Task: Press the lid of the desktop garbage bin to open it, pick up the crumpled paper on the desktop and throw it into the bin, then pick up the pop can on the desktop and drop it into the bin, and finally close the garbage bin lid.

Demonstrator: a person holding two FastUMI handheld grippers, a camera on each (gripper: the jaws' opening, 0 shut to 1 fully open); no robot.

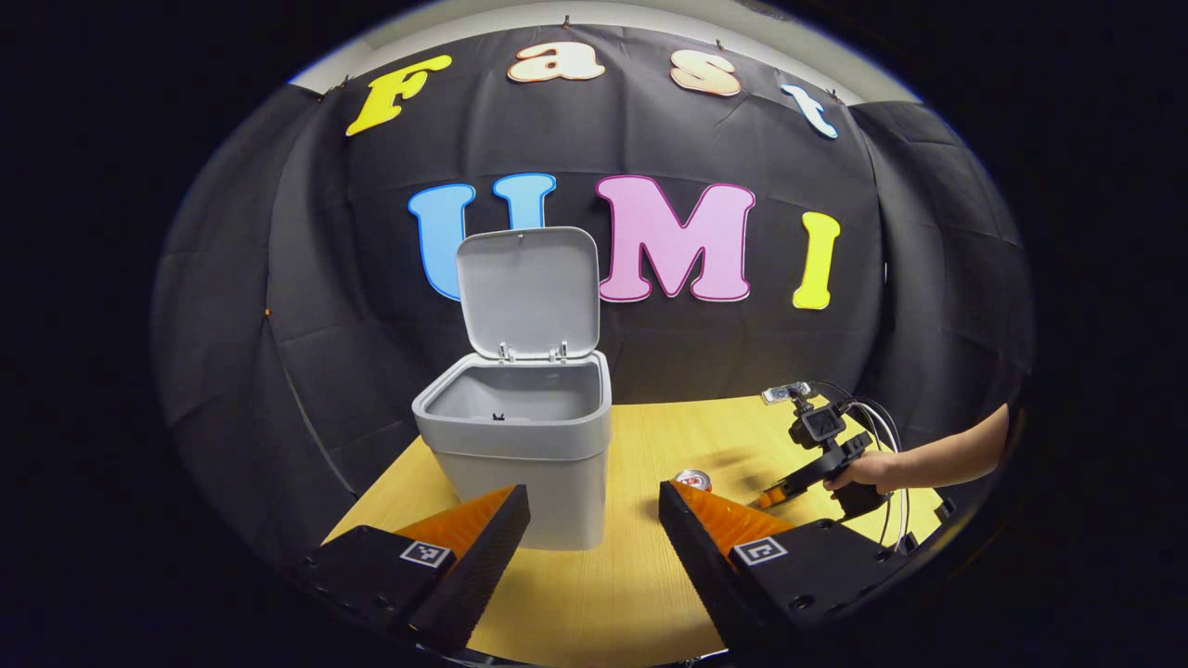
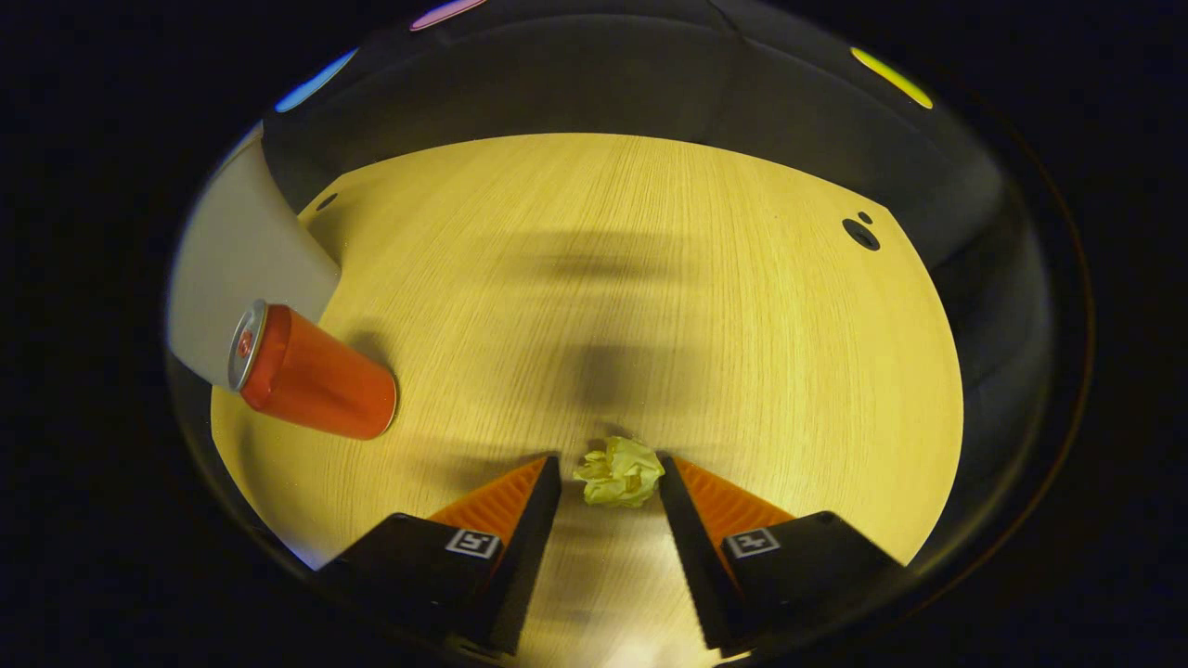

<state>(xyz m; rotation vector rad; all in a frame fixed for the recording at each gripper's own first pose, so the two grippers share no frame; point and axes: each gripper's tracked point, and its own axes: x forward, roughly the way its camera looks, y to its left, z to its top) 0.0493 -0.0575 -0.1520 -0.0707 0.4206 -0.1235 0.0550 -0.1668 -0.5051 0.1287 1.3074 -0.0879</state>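
The grey desktop bin point(image 1: 524, 445) stands on the wooden table point(image 1: 650, 445) with its lid point(image 1: 527, 292) swung upright. My left gripper point(image 1: 594, 506) hangs open in front of it, holding nothing. A red pop can point(image 2: 311, 373) stands beside the bin's wall point(image 2: 237, 269); its top point(image 1: 692, 480) peeks over my left gripper's finger. My right gripper point(image 2: 608, 473) is open, tilted down at the table, with the crumpled yellow paper point(image 2: 620, 471) between its fingertips; I cannot tell whether they touch it. A hand point(image 1: 868, 471) holds that gripper point(image 1: 817, 455) at the table's right.
Black cloth walls close in the table at the back and sides. Small dark holes point(image 2: 860, 232) mark the tabletop point(image 2: 650, 278) near its far right corner. Bare wood lies between the bin and the right gripper.
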